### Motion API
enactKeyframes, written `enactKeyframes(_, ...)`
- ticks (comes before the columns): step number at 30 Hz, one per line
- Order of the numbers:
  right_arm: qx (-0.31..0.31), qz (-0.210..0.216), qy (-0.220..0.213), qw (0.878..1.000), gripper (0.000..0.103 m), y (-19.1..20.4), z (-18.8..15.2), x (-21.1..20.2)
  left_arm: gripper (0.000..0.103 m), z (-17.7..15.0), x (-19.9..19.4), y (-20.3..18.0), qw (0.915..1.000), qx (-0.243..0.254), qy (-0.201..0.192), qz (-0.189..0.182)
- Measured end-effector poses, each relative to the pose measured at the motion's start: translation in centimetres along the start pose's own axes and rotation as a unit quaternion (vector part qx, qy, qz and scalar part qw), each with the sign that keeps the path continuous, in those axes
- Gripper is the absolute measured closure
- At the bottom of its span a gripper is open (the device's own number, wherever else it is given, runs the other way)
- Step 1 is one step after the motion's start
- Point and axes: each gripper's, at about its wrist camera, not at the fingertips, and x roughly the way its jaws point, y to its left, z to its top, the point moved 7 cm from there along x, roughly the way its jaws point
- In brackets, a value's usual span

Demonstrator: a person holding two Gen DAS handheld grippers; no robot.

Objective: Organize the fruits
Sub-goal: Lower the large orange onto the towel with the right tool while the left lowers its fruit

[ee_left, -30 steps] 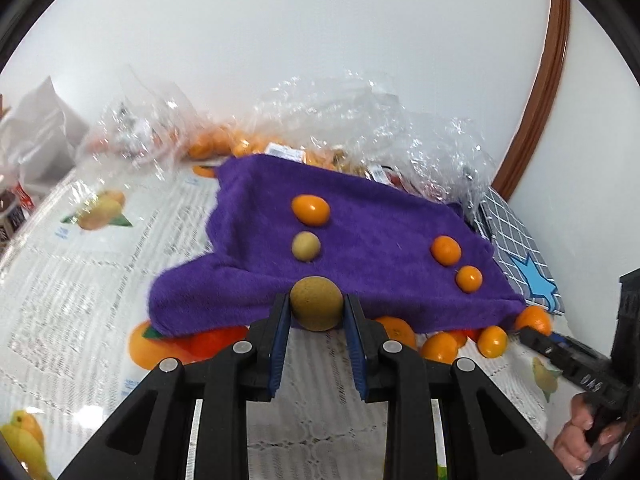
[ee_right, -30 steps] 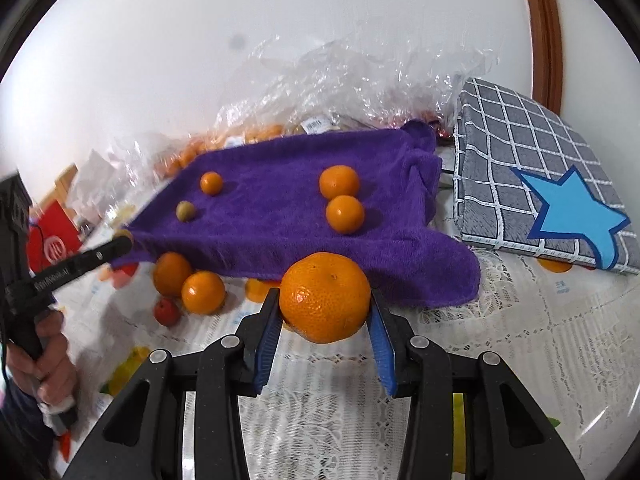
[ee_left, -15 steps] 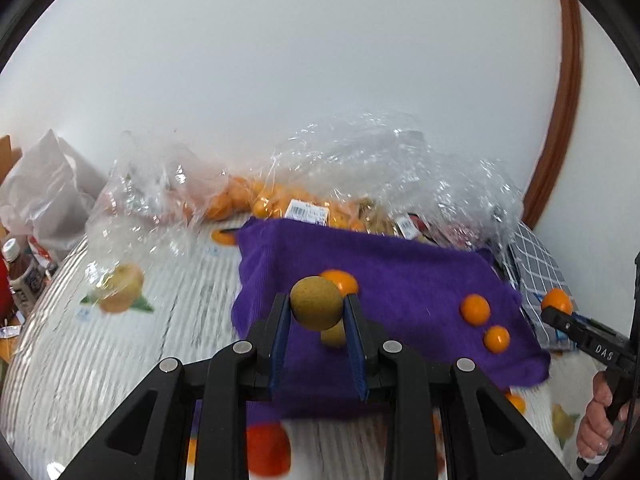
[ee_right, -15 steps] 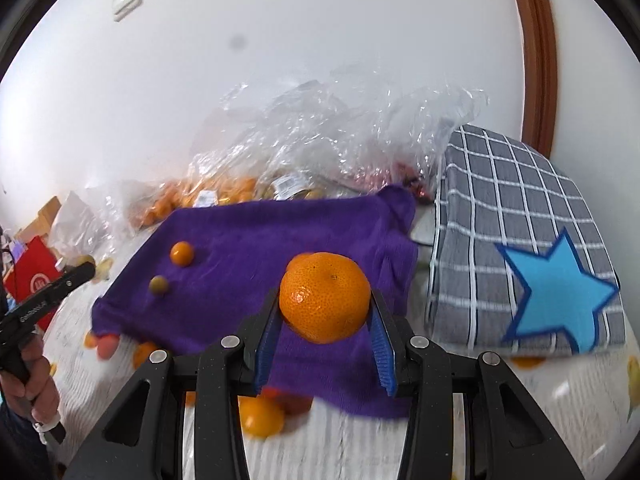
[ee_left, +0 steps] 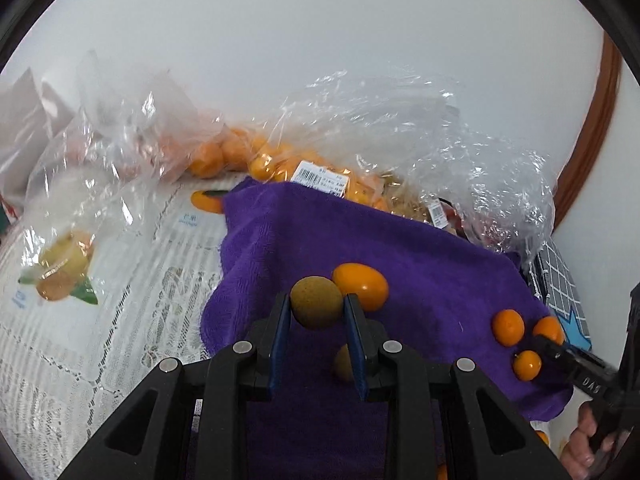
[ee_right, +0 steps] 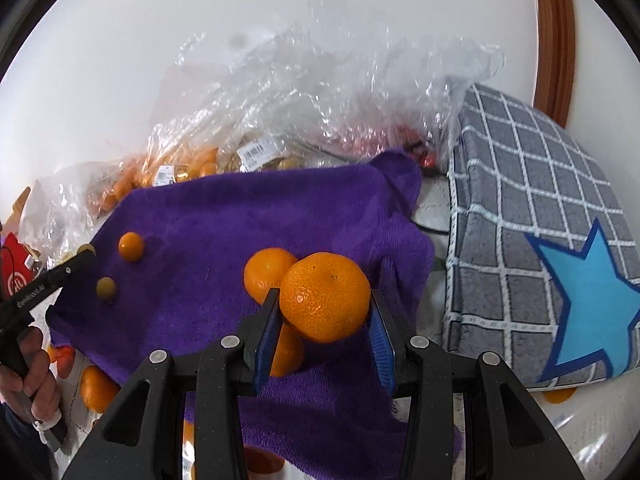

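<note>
My left gripper (ee_left: 316,310) is shut on a round olive-brown fruit (ee_left: 316,306) and holds it above the purple towel (ee_left: 420,264). On the towel below lie an orange oval fruit (ee_left: 362,286) and a second olive fruit (ee_left: 344,362). My right gripper (ee_right: 324,312) is shut on a mandarin (ee_right: 325,296) above the towel (ee_right: 208,224), over two other mandarins (ee_right: 266,272). A small orange fruit (ee_right: 131,246) and a small olive fruit (ee_right: 106,288) lie at the towel's left.
Clear plastic bags of oranges (ee_left: 240,156) lie behind the towel. A grey checked cushion with a blue star (ee_right: 560,260) lies right of it. Loose fruit (ee_right: 96,388) sits on the lace tablecloth (ee_left: 100,320) in front.
Both grippers have moved forward and now hang over the towel, each still holding its fruit. The views tilted from the towel's front edge up and then back down onto it.
</note>
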Motion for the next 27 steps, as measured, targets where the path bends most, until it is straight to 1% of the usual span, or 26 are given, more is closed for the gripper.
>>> enactKeyframes(4,-0.019,-0.017,-0.010,1.000,0.061,0.18,-0.18,0.24,0.077,-0.25,0.39,-0.21,1.0000,0.003,0.007,-0.007)
enactKeyframes(6,-0.014,-0.014,-0.012,1.000,0.061,0.10,-0.21,0.25,0.077,-0.38,0.76,-0.30,0.9999,0.004,0.013,-0.007)
enactKeyframes(22,-0.009,-0.013,-0.016,1.000,0.061,-0.06,0.11,0.30,0.077,-0.37,0.73,-0.17,0.9999,0.002,0.010,-0.007)
enactKeyframes(26,-0.006,-0.010,-0.018,1.000,0.056,0.01,0.13,0.00,0.077,-0.35,0.74,-0.18,0.9999,0.002,0.010,-0.007)
enactKeyframes(27,-0.006,-0.007,-0.019,1.000,0.053,0.10,0.12,-0.14,0.077,-0.35,0.74,-0.18,0.9999,0.002,0.010,-0.007)
